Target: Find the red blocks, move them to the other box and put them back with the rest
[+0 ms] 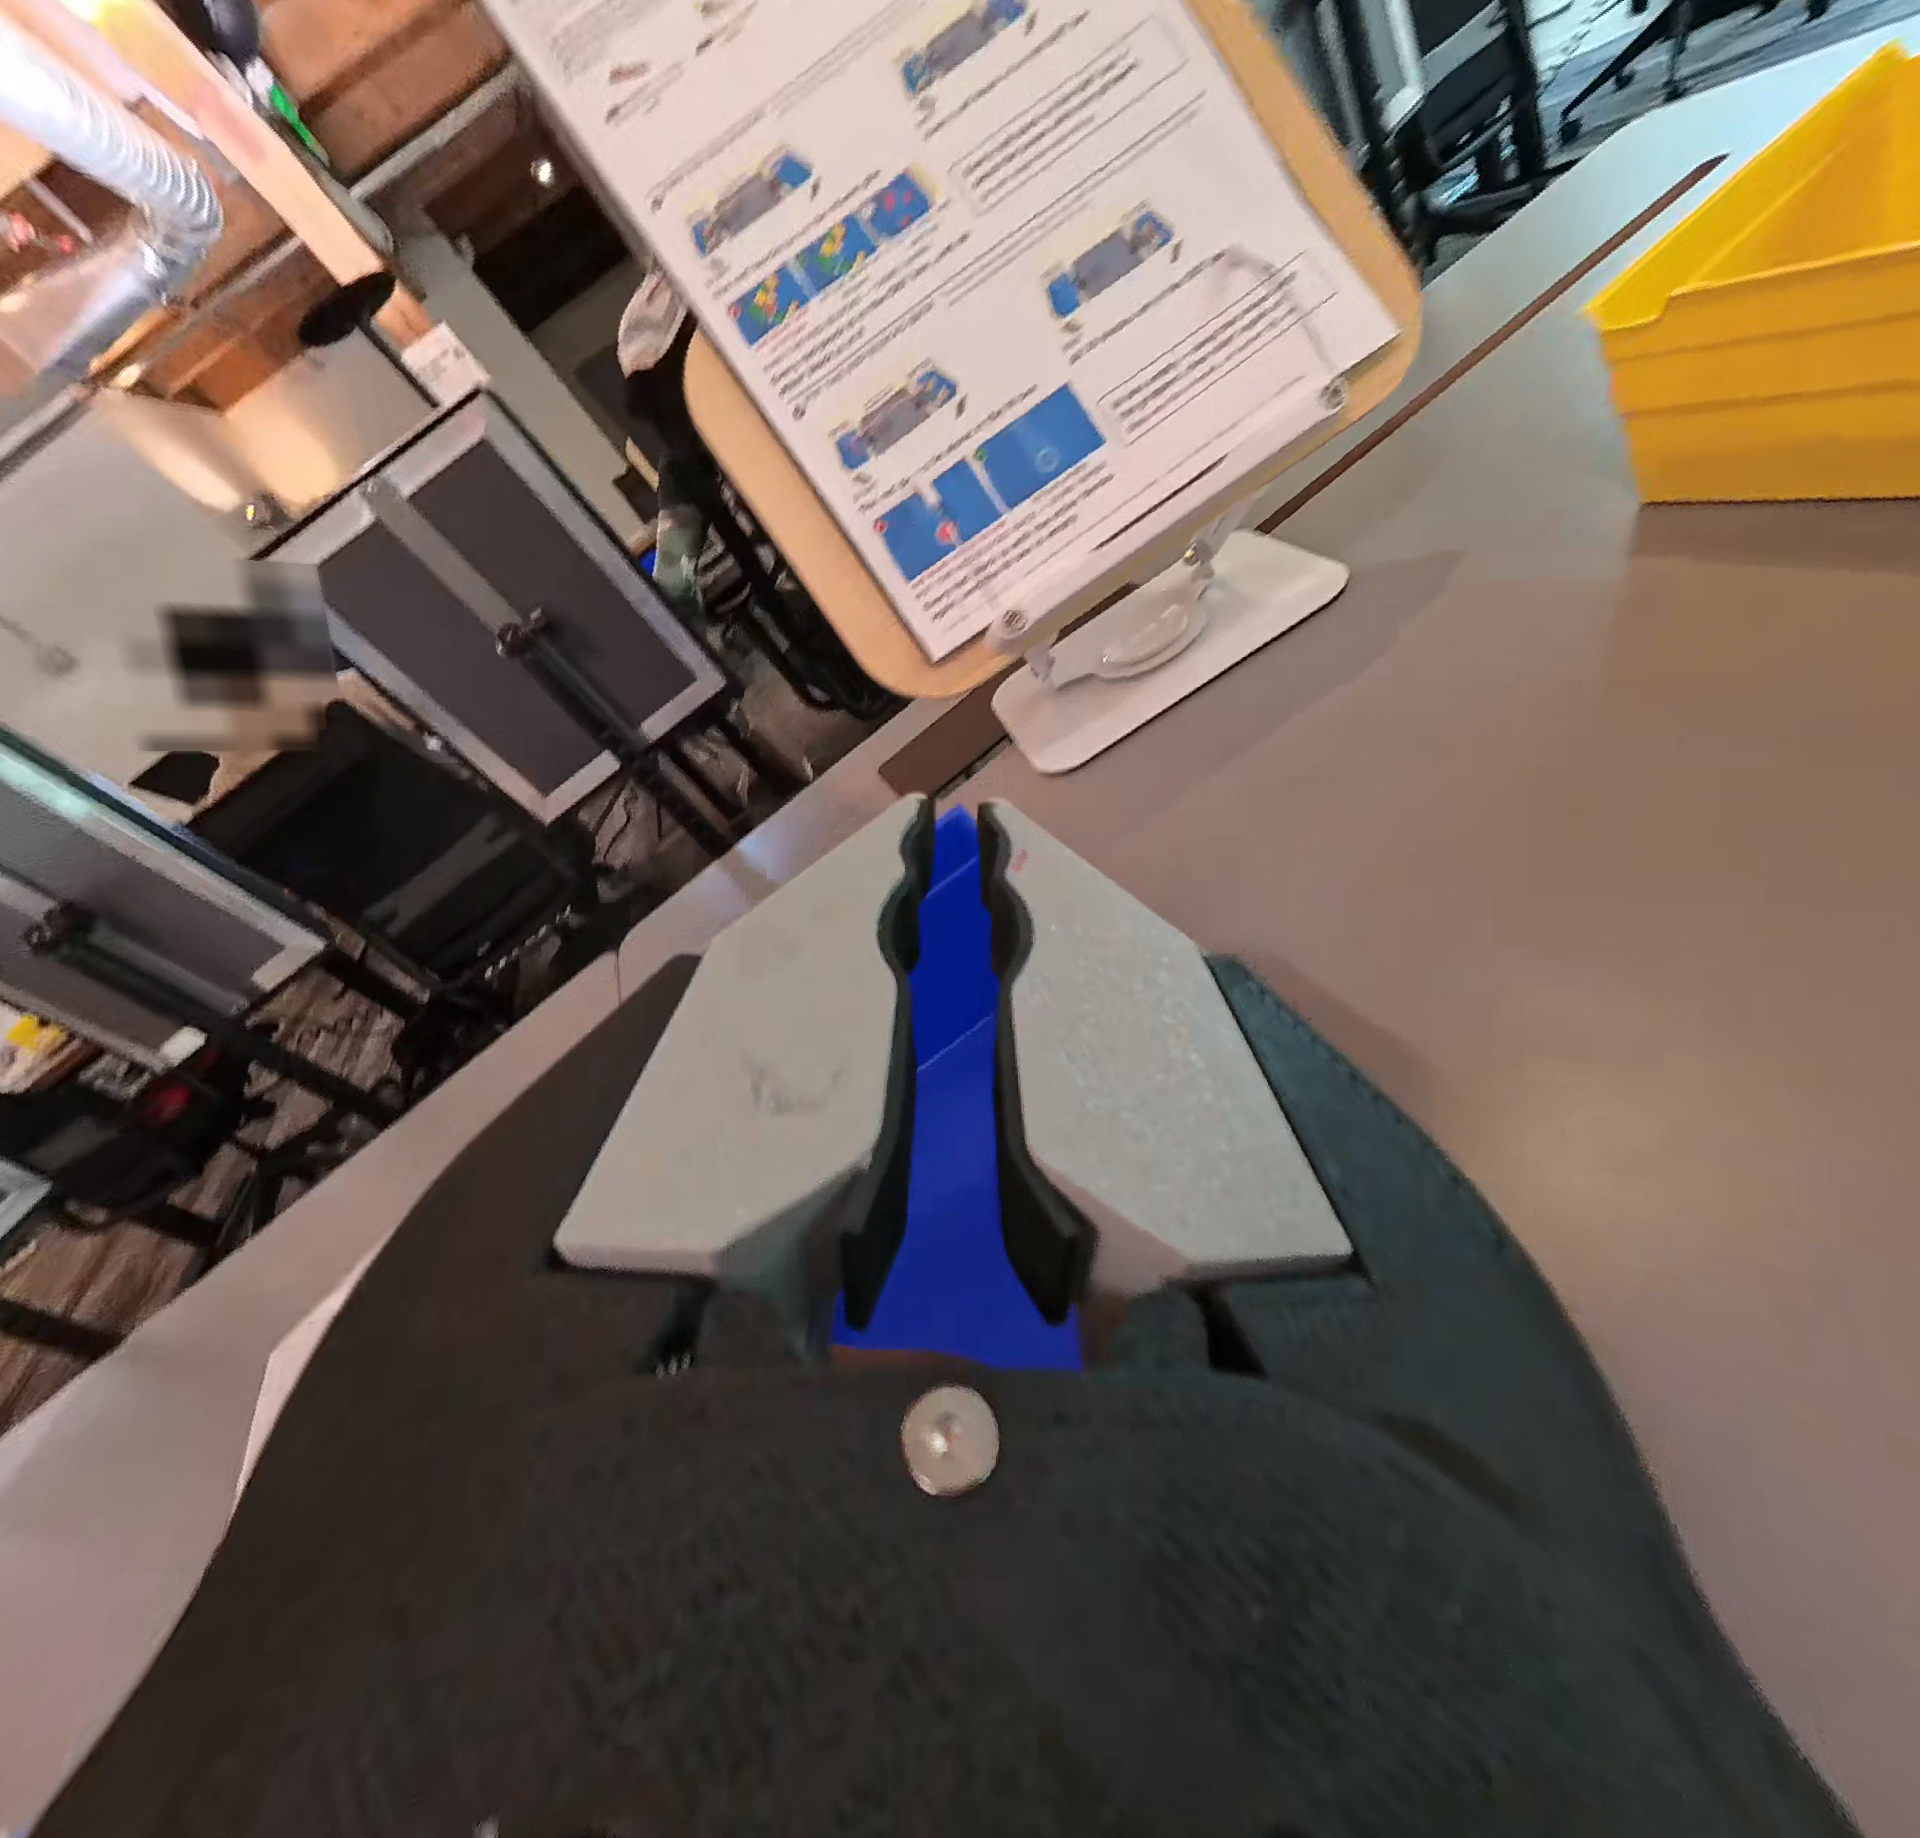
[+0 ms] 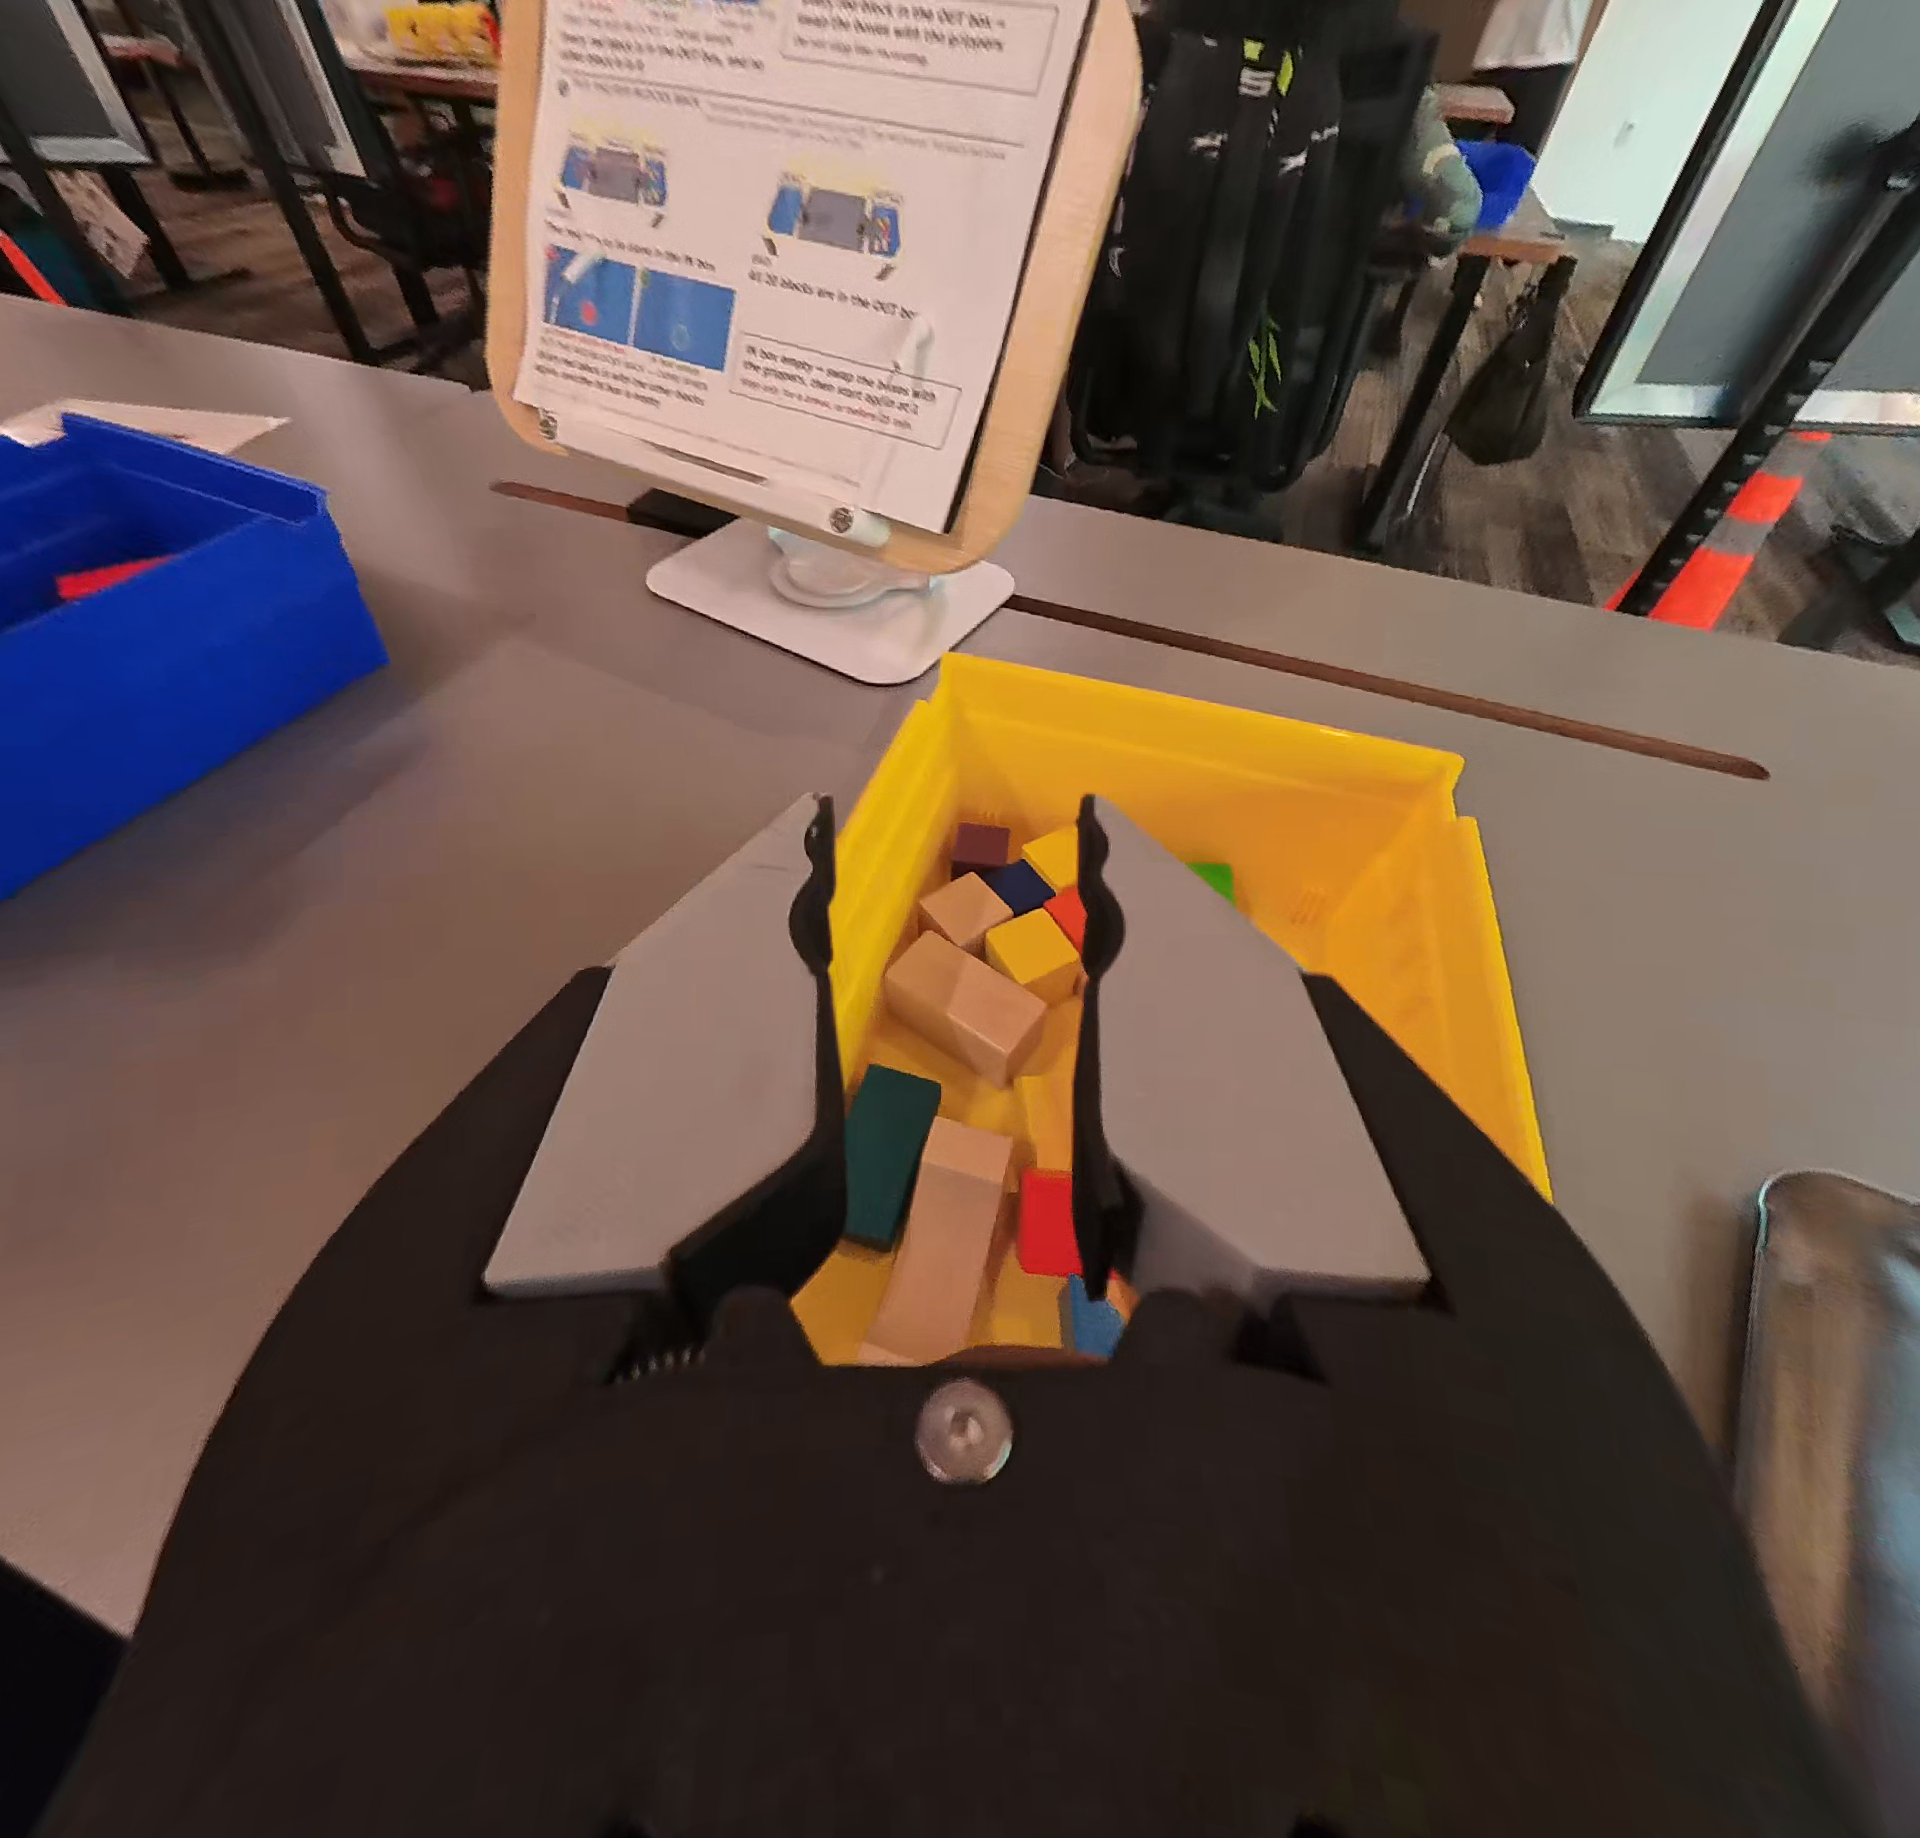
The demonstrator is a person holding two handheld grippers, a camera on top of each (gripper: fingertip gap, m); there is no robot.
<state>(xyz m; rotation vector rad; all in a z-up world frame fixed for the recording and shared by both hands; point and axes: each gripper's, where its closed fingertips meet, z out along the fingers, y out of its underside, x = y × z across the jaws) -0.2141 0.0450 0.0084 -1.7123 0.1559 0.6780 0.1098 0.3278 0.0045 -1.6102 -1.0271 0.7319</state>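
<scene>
My right gripper (image 2: 951, 812) is open and empty over the near part of the yellow box (image 2: 1392, 915), which holds several wooden blocks. A red block (image 2: 1044, 1222) lies between the jaws near the right finger. An orange-red block (image 2: 1067, 912) sits farther in. The blue box (image 2: 177, 666) stands at the left with a red block (image 2: 104, 578) inside. My left gripper (image 1: 951, 822) is nearly shut, with only a narrow slit. The blue box (image 1: 951, 1144) shows through the slit below it. I cannot tell whether the jaws touch it.
A white stand holding an instruction sheet (image 2: 790, 230) sits at the far table edge between the boxes; it also shows in the left wrist view (image 1: 935, 282), with the yellow box (image 1: 1787, 334) at the right. A grey object (image 2: 1839, 1476) lies at the right edge.
</scene>
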